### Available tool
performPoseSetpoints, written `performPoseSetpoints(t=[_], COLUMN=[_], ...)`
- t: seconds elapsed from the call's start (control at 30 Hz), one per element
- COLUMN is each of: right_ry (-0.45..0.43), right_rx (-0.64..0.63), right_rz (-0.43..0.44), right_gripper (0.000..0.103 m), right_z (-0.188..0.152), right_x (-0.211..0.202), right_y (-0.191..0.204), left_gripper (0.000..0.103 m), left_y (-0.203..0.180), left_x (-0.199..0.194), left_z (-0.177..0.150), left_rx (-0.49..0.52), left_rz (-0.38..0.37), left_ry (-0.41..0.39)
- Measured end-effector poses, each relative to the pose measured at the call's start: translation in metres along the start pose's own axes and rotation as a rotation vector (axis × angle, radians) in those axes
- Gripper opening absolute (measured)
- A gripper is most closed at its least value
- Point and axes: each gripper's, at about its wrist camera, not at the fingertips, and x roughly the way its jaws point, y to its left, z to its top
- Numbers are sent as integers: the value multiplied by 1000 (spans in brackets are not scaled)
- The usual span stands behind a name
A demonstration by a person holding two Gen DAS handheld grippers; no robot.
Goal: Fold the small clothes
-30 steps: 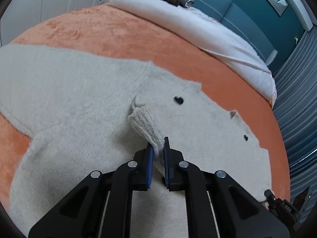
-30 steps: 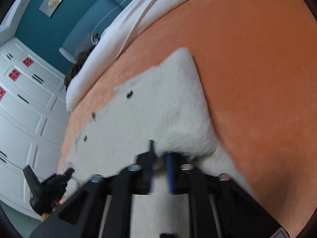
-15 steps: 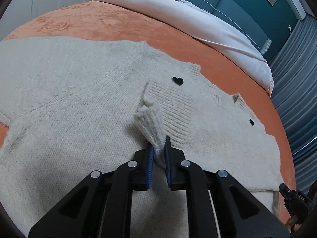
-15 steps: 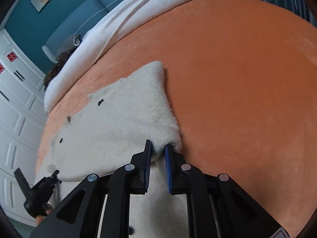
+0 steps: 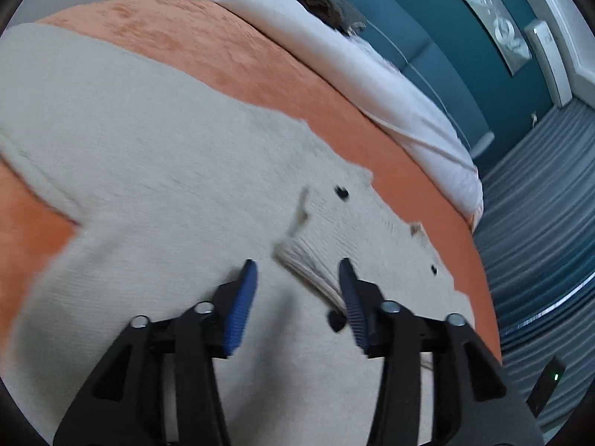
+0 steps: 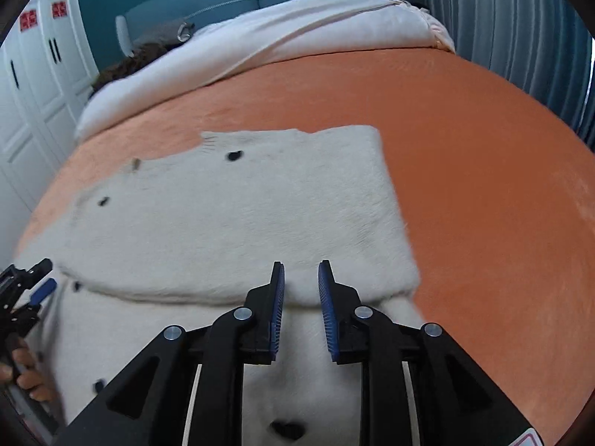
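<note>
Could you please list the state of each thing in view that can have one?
Left tool: jaws opening, ribbed cuff between them, not pinched.
Right tool: jaws opening, nothing pinched.
Cream cardigan: partly folded, lying flat on the orange bedspread.
White duvet: bunched along the far end.

Both claws are matte black plastic with angular cut-out arms, silver round screw heads at the joints and ribbed blue pads: the left claw (image 5: 295, 271) and the right claw (image 6: 301, 273), the right showing thin white rods.
</note>
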Motion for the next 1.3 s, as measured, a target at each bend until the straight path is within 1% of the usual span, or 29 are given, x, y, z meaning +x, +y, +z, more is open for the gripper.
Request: performPoseSetpoints(t=[0.03,0.07,0.1,0.13,0.17,0.2,0.23,0.27,0.3,0.33,0.37,0.47,0.5,0.53,0.57,0.63,0.7,0.77,0.83,0.87,0.93,0.97,1.0,1.07,1.1,1.13,1.17,1.23,1.3], right_ry=[12,22,35,46,57,68,44,27,35,39,35,31,32,33,33,32,30,26,24,22,22,21,21,21,21,21,21,24,32], right_rx=[7,7,-7,-31,-56,-74,-91,-114,-131,-141,-141,-131,-124,-116,-111,-107,-106,-99,-87,-80,-71,-69,-68,-66,-65,-63,-62,-62,-64], right_rz=[43,70,95,105,99,84,62,47,45,47,48,62,70,77,83,88,91,101,117,126,138,141,143,148,150,153,155,163,195], right_gripper=[23,24,25,26,29,30,33,40,44,48,49,50,50,51,51,52,52,53,53,53,53,53,53,53,53,54,54,58,64], right_z=[-13,-29,-42,-53,-68,-79,-86,-88,-88,-88,-90,-96,-95,-95,-95,-95,-95,-96,-95,-95,-95,-95,-94,-94,-94,-93,-93,-92,-89], right_x=[-9,-12,-11,-11,-11,-7,-8,-9,-7,-3,-3,-7,-7,-5,-3,-1,-2,-2,-2,-2,-2,-1,-1,-1,-1,-1,-1,-2,-2], right_y=[6,15,23,28,31,36,40,42,45,47,45,38,36,34,34,35,34,32,29,28,26,26,26,25,25,25,25,26,27], left_gripper=[62,66,71,73,73,73,73,73,71,69,69,59,43,13,11,10,9,9,9,10,10,11,14,18,36,48,48,48,48], left_y=[18,42,62,91,114,143,173,203,226,246,263,285,287,289,289,274,230,161,87,43,-19,-50,-69,-93,-96,-94,-89,-78,-61], left_x=[-19,-39,-53,-69,-81,-96,-108,-118,-126,-135,-141,-145,-142,-137,-132,-143,-150,-148,-144,-138,-122,-105,-87,-47,-26,-10,0,6,-4], left_z=[9,22,33,49,62,78,94,109,120,131,142,163,170,176,182,188,198,199,185,168,130,101,77,22,-11,-42,-68,-97,-100], left_rx=[-27,-64,-96,-140,-170,-208,-256,-305,-350,-390,-428,-500,-503,-502,-511,-487,-369,-184,-20,67,167,198,207,203,167,125,83,29,-38], left_rz=[18,59,108,174,226,306,373,418,442,442,445,425,427,410,394,358,298,211,118,52,-46,-94,-121,-131,-121,-103,-96,-65,-89], left_ry=[-44,-83,-108,-140,-165,-190,-208,-221,-234,-260,-277,-296,-288,-266,-243,-297,-334,-328,-317,-294,-226,-161,-98,39,114,174,212,245,214])
